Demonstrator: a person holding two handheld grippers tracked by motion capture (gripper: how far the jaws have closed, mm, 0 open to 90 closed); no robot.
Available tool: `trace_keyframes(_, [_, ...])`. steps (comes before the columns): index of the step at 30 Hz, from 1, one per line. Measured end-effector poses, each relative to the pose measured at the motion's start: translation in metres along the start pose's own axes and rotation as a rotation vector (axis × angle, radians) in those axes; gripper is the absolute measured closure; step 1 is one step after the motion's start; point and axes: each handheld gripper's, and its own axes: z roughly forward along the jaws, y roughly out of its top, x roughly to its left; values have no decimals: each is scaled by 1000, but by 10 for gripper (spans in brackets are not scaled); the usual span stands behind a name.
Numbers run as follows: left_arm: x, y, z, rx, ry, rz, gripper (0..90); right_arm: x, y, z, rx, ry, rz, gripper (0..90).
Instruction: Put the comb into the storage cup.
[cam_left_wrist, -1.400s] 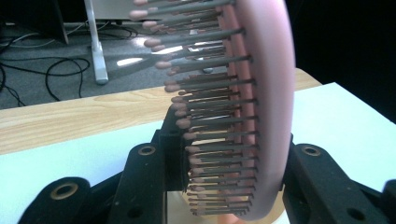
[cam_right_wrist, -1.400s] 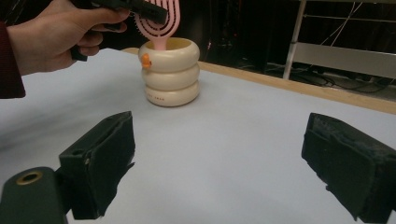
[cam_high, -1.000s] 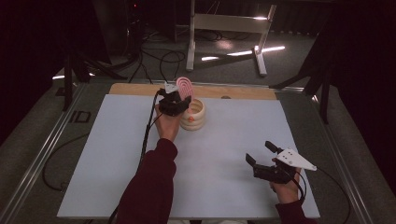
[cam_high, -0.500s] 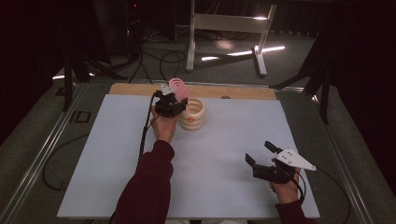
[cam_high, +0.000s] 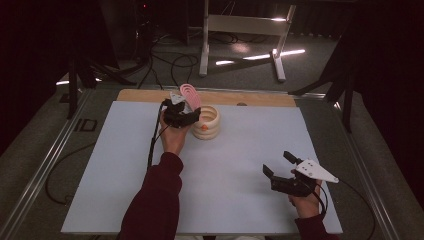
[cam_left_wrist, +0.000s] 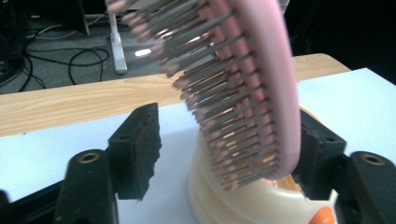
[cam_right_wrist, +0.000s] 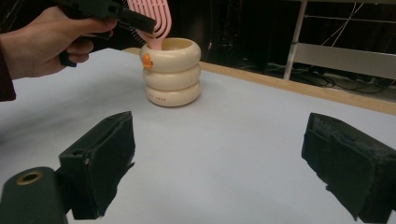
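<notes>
So the pink hairbrush (cam_left_wrist: 252, 88) is standing handle-down in the cream ribbed cup (cam_high: 209, 121) at the far side of the white table (cam_high: 125, 175), bristle head sticking up out of the rim and leaning a bit. The left gripper (cam_high: 182, 112) is right at it, and in the left gripper view the jaws sit spread with the brush head between them: the right pad is against the smooth pink back, the left pad is clear of the bristles, so it's not clamped on anything. The right gripper (cam_high: 284, 172) hovers near the front right of the table, well apart from the cup, jaws wide and empty. My guess is the brush is light, hard plastic, smooth and a bit slick on the back, with bendy bristles that give if you squeeze them. I'd grab it edge to edge across the head or lower by the neck, not bristles-to-back. The cup looks light too and could tip if the brush drags on the rim.
</notes>
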Motion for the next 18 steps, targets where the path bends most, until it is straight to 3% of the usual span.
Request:
trace_keyframes(9, [3,-1,-7,-21,15,17,163,0,0,1,2,1,0,96])
trace_keyframes(14, [4,1,-13,-29,28,27,140,1,0,1,3,5,1,96])
trace_keyframes(18, [3,3,-18,-29,11,52,84,1,0,1,5,6,-2,96])
